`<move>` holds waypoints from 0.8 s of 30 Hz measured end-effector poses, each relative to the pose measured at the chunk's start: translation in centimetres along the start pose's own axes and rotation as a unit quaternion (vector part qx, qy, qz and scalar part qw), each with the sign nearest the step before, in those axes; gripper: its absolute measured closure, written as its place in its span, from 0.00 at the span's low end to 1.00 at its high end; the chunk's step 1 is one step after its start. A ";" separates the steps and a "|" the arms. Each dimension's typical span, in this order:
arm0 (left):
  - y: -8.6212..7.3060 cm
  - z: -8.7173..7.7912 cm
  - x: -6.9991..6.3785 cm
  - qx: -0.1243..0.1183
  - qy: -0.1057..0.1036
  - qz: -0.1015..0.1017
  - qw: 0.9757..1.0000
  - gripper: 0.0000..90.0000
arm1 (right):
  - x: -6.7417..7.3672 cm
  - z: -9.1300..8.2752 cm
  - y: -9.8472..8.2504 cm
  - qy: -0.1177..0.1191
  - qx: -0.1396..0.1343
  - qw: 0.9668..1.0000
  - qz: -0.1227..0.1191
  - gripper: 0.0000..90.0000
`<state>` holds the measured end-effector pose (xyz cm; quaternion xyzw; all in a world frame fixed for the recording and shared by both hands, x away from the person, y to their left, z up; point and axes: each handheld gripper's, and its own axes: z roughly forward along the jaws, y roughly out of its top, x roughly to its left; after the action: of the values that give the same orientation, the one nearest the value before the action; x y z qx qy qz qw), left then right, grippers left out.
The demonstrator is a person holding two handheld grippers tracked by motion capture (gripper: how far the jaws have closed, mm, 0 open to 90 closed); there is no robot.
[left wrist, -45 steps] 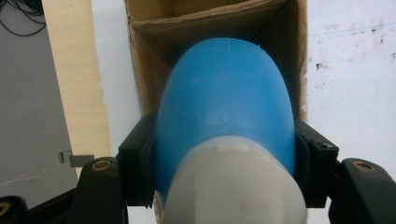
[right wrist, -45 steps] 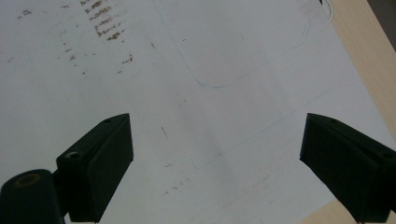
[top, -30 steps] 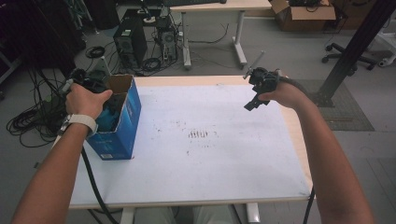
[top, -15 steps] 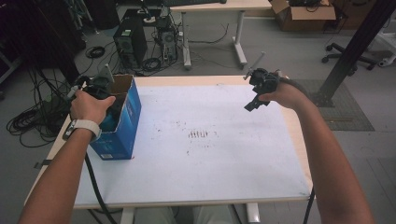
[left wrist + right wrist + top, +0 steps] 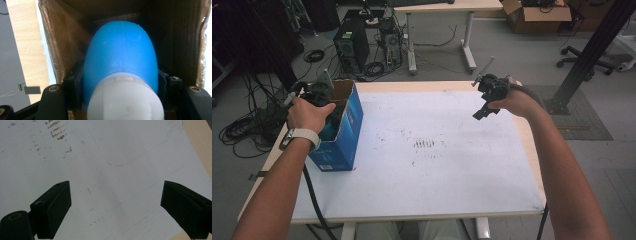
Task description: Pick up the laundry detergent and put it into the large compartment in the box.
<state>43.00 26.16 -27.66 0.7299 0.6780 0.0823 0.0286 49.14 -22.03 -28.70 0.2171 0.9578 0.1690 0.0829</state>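
- Left gripper view: the left gripper [image 5: 120,100] has its jaws clenched on a blue-and-white bottle [image 5: 121,65] inside the open cardboard box [image 5: 67,50].
- High view: that blue box [image 5: 343,131] stands at the table's [image 5: 452,170] left edge.
- Right gripper [image 5: 484,102], upper right, hangs with jaws released, empty.

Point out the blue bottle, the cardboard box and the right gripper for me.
blue bottle [image 5: 121,55]: left gripper view, on its rounded blue body.
cardboard box [image 5: 353,117]: high view, on its blue outer side wall.
right gripper [image 5: 116,207]: right gripper view, midway between its open jaws.
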 end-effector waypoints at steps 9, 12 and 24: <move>-0.1 -0.9 0.0 -0.015 0.005 -0.002 1.000 0.34 | 0.1 -0.3 -0.2 -0.001 -0.002 1.000 0.001 0.11; -0.2 -1.5 0.1 -0.025 0.006 -0.005 1.000 0.34 | 0.2 -0.4 -0.3 -0.001 -0.003 1.000 0.000 0.11; -0.6 -5.6 0.9 -0.078 0.017 -0.014 0.997 0.30 | 0.5 -1.1 -0.5 -0.002 -0.008 1.000 -0.001 0.11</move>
<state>41.56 26.72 -22.16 0.7141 0.6804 0.1466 0.0749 48.19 -22.57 -27.86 0.2157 0.9565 0.1763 0.0872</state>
